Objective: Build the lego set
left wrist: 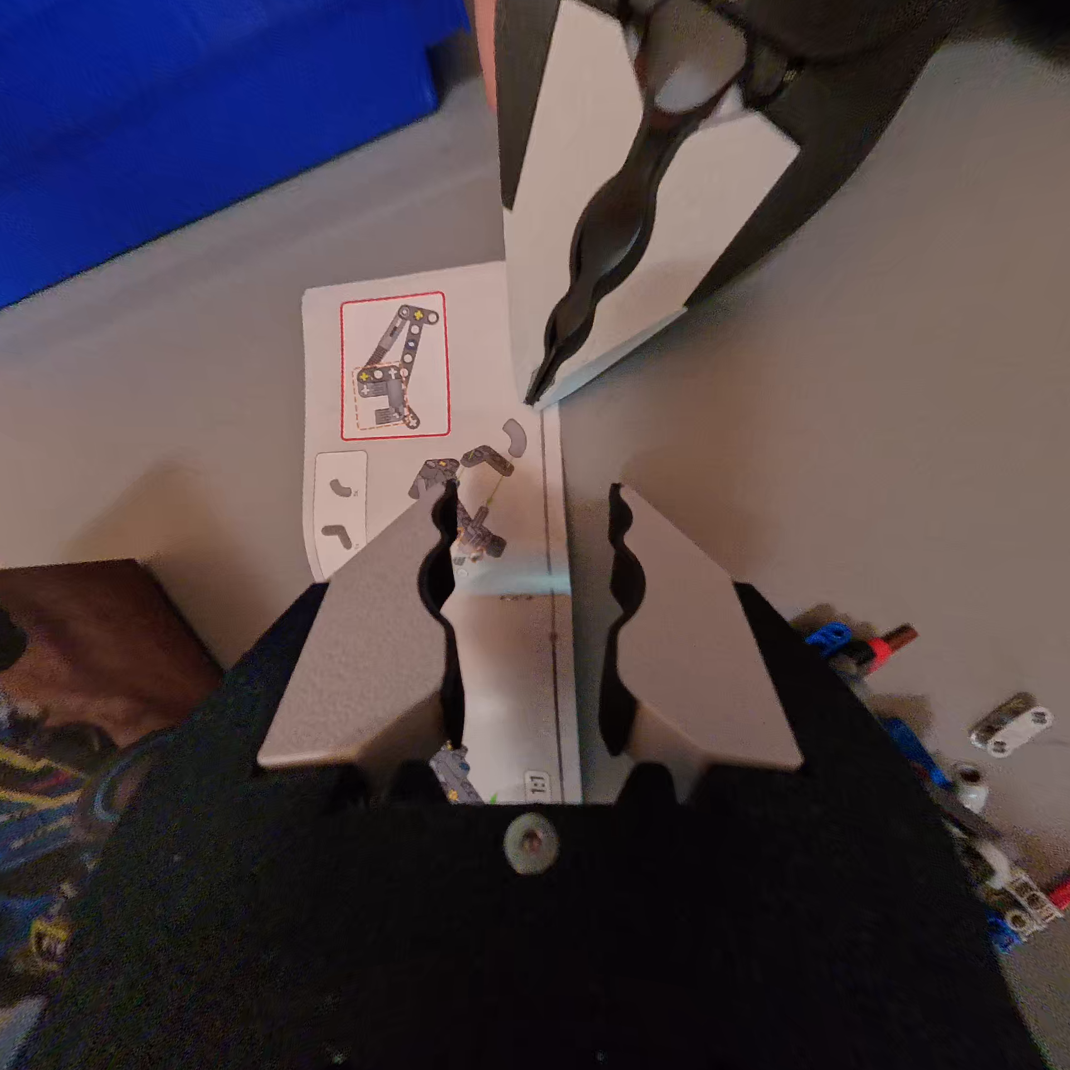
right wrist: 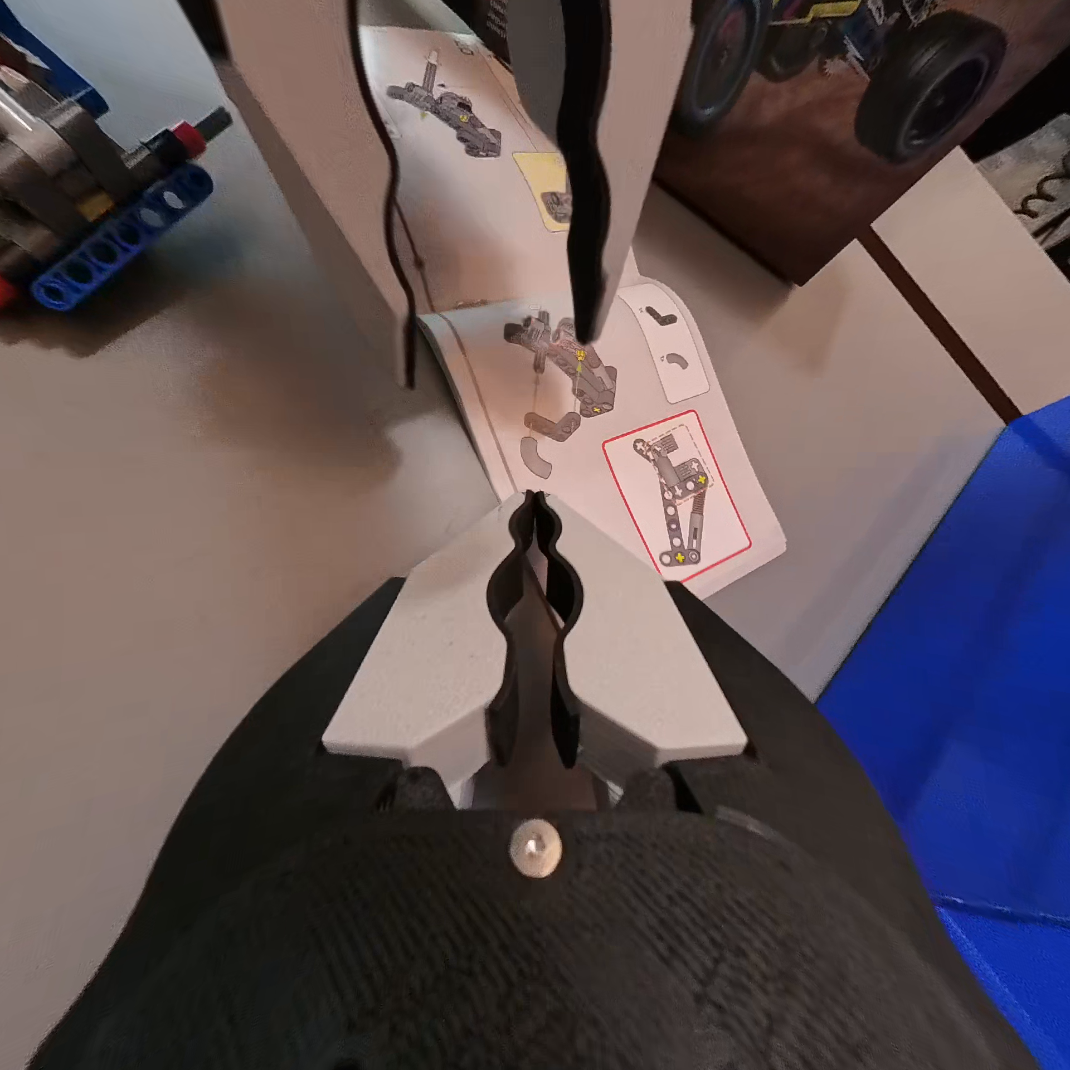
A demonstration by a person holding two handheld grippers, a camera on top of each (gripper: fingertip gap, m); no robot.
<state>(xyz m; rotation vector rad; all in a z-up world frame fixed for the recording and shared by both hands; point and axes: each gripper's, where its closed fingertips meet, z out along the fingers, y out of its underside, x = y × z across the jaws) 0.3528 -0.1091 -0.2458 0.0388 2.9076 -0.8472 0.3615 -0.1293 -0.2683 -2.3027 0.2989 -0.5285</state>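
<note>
**Two grippers over one open instruction booklet**

In the left wrist view, a blue bin (left wrist: 173,116) stands at the far left; its inside is hidden. Nearer on that side sits a printed box (left wrist: 87,637), closed. At centre one instruction booklet (left wrist: 405,359) lies open on the grey table (left wrist: 810,434), its long axis running away from the camera, the red-framed diagram at its far end. The left gripper (left wrist: 530,492) hangs over the booklet's right edge, fingers spread wide with nothing between them. Beyond it the right gripper (left wrist: 535,396) is clenched on that same page edge, its pads pinching the paper. To the right lies a loose scatter of building-toy parts (left wrist: 984,781), too blurred to count, one light grey connector (left wrist: 1010,724) apart.
</note>
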